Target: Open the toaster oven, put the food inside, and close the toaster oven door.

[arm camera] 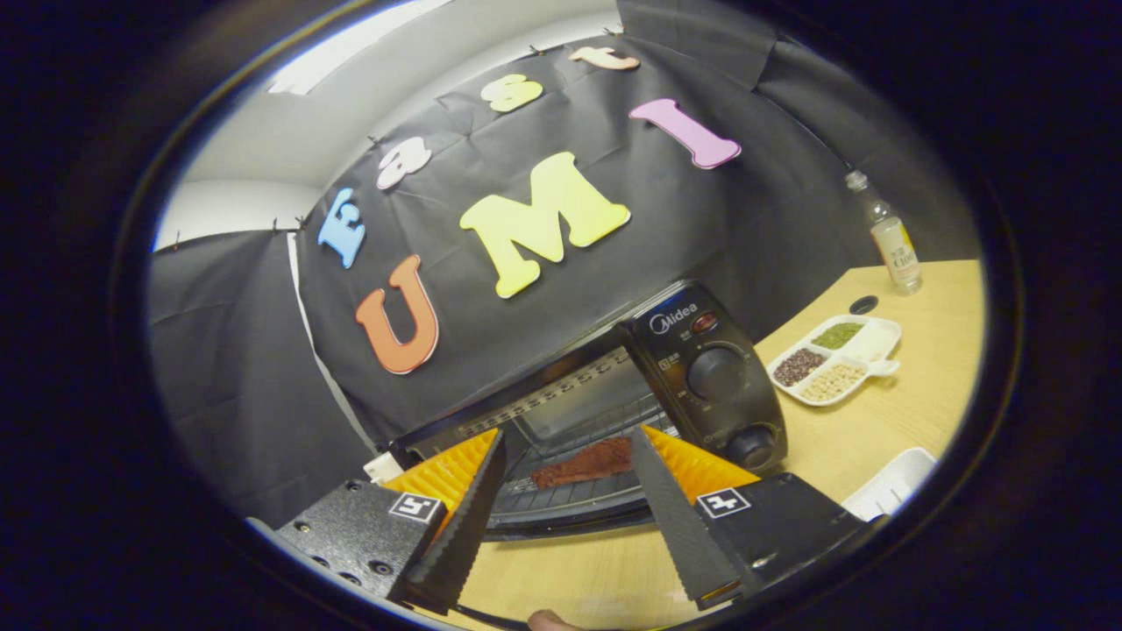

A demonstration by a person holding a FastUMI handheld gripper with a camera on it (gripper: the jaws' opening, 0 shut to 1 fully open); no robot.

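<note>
Claw (568, 464) fingers spread, empty; beyond, one food slab (583, 463) inside one open toaster oven (701, 368).

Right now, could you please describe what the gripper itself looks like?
The gripper has two wedge-shaped fingers with ridged, serrated inner faces. Each sits on a dark speckled block with screws, and each block carries a small square black-and-white marker.

A staged recording booth, probably inside an office or lab; black cloth wall (263, 368) pinned up around a wooden table (877, 438), pale plain room wall (438, 79) above; household props only.
</note>
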